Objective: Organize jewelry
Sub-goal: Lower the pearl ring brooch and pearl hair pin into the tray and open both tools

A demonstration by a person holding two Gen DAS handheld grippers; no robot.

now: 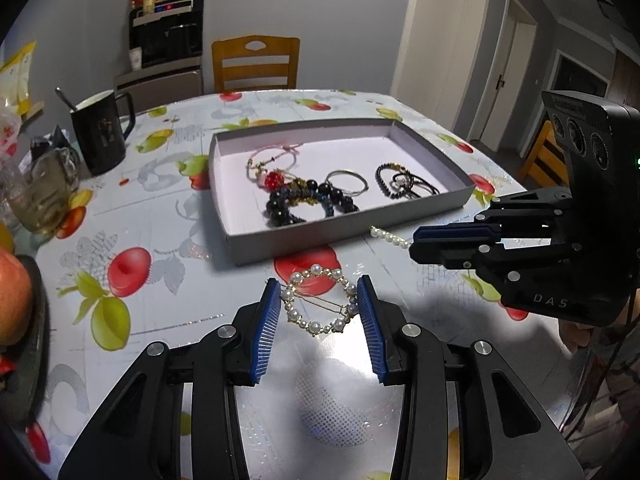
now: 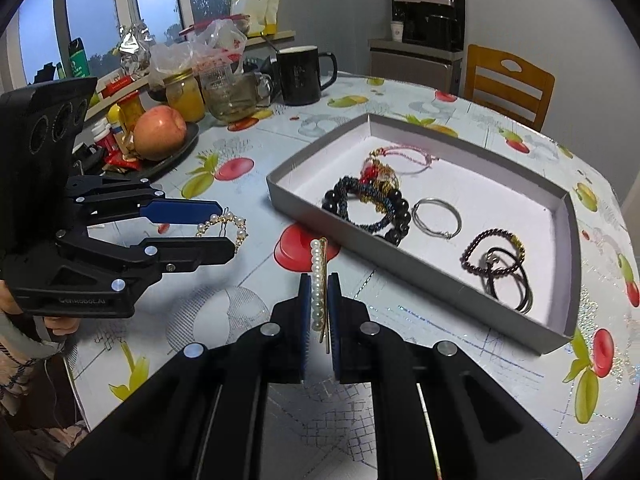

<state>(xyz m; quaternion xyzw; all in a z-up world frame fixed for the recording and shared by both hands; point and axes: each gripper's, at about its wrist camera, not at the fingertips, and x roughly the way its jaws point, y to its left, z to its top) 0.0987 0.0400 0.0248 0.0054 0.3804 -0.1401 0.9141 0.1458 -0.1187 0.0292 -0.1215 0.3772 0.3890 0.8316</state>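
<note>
Together, both grippers held pearl pieces above the fruit-print tablecloth (image 1: 168, 208). The left gripper (image 1: 319, 303) clamped a round pearl hair clip (image 1: 319, 305) between its blue pads, jaws partway apart at the ring's width. The right gripper (image 2: 320, 300) was pinched nearly closed on a straight pearl hairpin (image 2: 318, 280), which stuck out past its fingertips. Just beyond them lay the shallow grey box (image 2: 420, 276), holding a black bead bracelet (image 2: 394, 216), a silver hoop (image 2: 437, 218) and dark hair ties (image 2: 506, 280).

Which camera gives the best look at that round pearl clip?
The left wrist view: the whole pearl ring shows between the left gripper's blue pads. The right wrist view shows it edge-on, partly hidden by that gripper's fingers.
</note>
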